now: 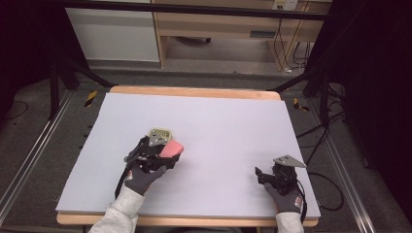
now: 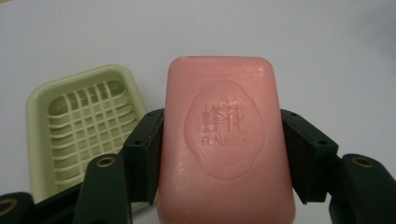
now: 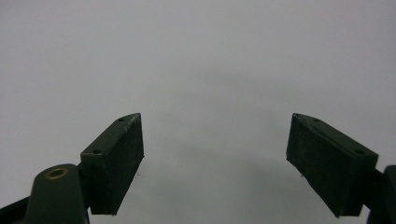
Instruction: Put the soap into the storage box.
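One broad desk [image 1: 218, 126] with a pale lilac top carried everything we saw, and our two gloved hands came in over its near edge. Our left gripper [image 1: 167, 154] sat at the near left of the desk, and our right gripper [image 1: 258, 174] rested well apart at the near right. Next in size came the pale green soap dish [image 2: 70, 130], which lay on the desk just beside the left gripper, with its slotted grid facing up. Smaller again was the pink bar of soap [image 2: 226, 140], stamped with an oval emblem: the left fingers [image 2: 144, 154] were clenched on its two long sides. Our right fingers [image 3: 114, 161] stood released, with bare desk between them.
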Tool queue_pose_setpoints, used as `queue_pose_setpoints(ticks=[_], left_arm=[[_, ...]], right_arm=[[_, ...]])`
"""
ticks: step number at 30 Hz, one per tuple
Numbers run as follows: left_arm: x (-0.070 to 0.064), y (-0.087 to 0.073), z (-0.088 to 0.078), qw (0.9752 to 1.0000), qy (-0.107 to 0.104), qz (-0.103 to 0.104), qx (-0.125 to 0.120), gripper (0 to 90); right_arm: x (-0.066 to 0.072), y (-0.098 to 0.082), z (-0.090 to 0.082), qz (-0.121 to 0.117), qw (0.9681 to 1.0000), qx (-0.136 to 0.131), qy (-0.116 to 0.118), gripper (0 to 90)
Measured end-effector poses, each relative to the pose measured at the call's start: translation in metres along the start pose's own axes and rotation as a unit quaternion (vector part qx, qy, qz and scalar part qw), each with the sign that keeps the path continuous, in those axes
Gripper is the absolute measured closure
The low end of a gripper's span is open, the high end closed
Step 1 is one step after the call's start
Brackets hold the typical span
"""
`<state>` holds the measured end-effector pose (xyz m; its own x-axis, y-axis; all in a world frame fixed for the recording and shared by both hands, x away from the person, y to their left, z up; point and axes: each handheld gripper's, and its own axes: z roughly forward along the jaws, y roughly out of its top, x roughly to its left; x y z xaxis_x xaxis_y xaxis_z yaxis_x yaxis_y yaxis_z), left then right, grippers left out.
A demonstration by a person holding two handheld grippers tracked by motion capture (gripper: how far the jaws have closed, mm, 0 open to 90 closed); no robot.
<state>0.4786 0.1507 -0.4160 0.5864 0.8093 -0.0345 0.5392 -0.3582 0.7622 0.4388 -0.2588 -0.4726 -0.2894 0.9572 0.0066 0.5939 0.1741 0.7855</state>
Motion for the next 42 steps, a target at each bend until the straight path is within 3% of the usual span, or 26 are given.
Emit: queue_pose_setpoints(ticks=[18, 31, 42], left_arm=[[0.030, 0.003, -0.005, 0.9989, 0.034, -0.030, -0.010, 37.1], [0.050, 0.006, 0.011, 0.9973, 0.057, -0.045, 0.002, 37.1], [0.058, 0.005, 0.022, 0.9964, 0.066, -0.054, 0.007, 37.1]], right_arm=[[0.000, 0.000, 0.000, -0.002, 1.0000, 0.001, 0.003, 18.9], [0.001, 0.000, 0.002, -0.004, 1.0000, 0.002, 0.003, 18.9], [0.001, 0.000, 0.002, -0.003, 1.0000, 0.003, 0.004, 18.9]])
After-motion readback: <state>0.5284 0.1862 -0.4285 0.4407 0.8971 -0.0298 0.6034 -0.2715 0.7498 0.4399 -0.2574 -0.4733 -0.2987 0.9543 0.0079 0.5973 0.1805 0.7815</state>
